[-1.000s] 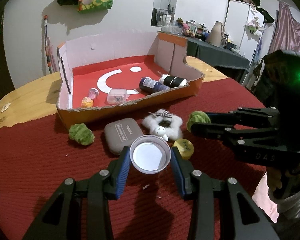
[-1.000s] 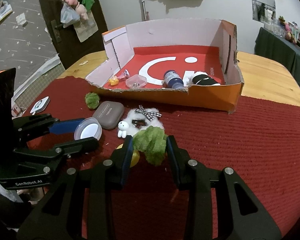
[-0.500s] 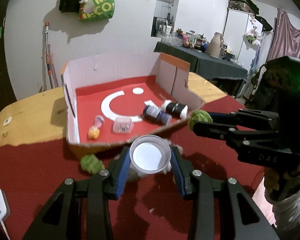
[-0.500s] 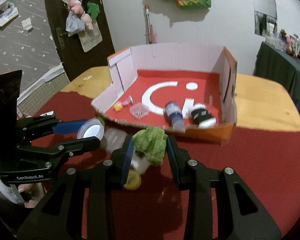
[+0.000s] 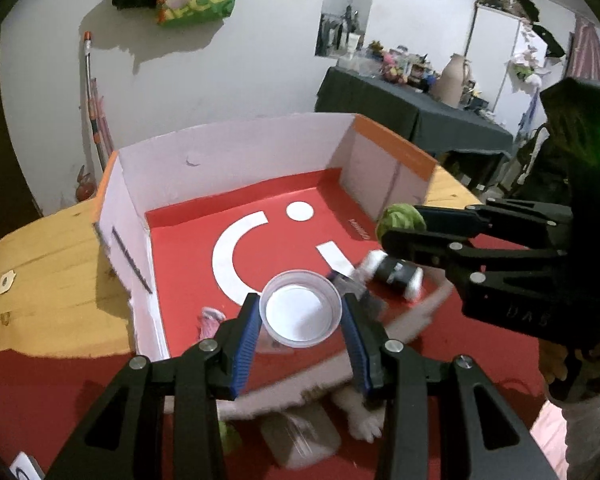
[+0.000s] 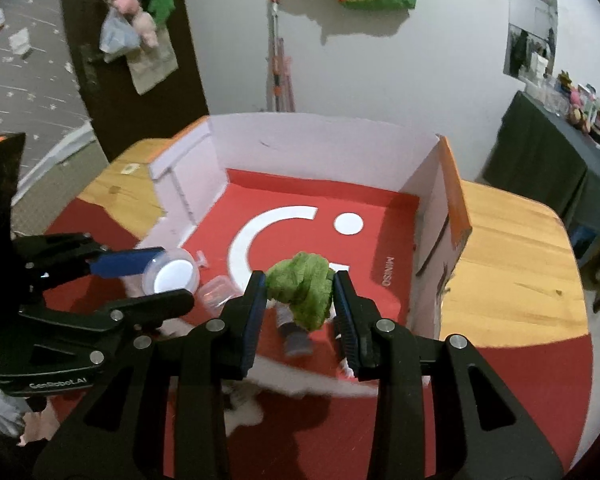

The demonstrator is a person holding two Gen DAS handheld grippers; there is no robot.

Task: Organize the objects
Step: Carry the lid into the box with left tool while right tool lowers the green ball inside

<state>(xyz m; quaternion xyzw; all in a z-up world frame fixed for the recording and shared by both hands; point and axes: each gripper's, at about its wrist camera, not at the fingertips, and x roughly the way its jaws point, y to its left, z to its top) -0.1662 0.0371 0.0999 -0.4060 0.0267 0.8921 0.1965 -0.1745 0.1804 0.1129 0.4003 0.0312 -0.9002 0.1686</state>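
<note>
Both loads sit above the red box floor (image 6: 384,204), drop is straight down: left gripper (image 5: 300,322) clamped on the clear round container (image 5: 300,309) near front-left, right gripper (image 6: 300,304) clamped on the green felt ball (image 6: 302,290) front-right.

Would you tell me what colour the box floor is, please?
The box floor is red with a white curved logo and dot; the right wrist view shows it best.
</note>
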